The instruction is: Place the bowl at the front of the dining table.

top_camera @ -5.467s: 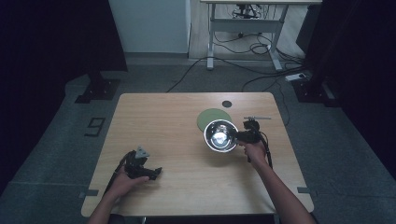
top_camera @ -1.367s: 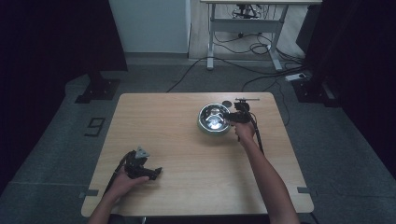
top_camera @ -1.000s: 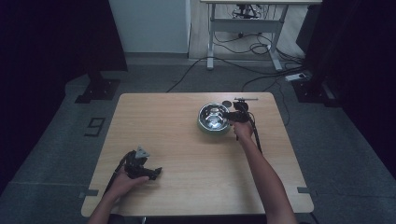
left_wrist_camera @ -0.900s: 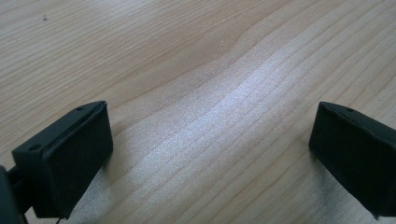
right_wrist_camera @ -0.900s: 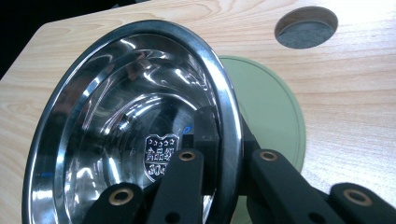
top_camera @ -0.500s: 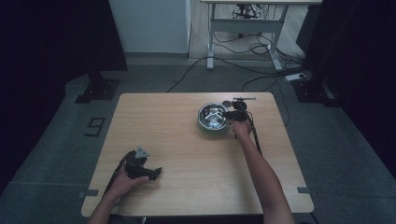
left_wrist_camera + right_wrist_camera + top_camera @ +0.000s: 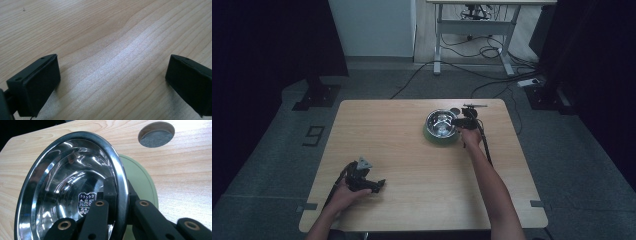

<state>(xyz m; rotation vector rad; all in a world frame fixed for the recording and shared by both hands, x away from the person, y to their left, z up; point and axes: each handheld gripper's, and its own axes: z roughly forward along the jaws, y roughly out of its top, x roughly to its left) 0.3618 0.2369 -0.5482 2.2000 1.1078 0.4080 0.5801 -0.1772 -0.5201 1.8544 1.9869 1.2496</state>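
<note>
Here my right gripper (image 7: pixel 120 202) pinches the rim of the steel bowl (image 7: pixel 67 195), one jaw inside, one outside. The right gripper view shows a stamped mark in the bowl's bottom, too small to make out from above. The high view places the bowl on the green plate (image 7: pixel 432 136) at the table's (image 7: pixel 412 200) far right. Seconds ago it sat nearer me, beside the plate. My left gripper (image 7: pixel 112 82) rests spread wide on bare wood.

The shiny round steel bowl (image 7: pixel 72 187) covers most of the flat pale-green plate (image 7: pixel 142 182) under it, and its lower rim runs off the bottom of the right gripper view. The stamped mark inside is too small to read, maybe a brand logo. Left gripper's (image 7: pixel 112 82) black jaws get cut off at the frame's bottom.
</note>
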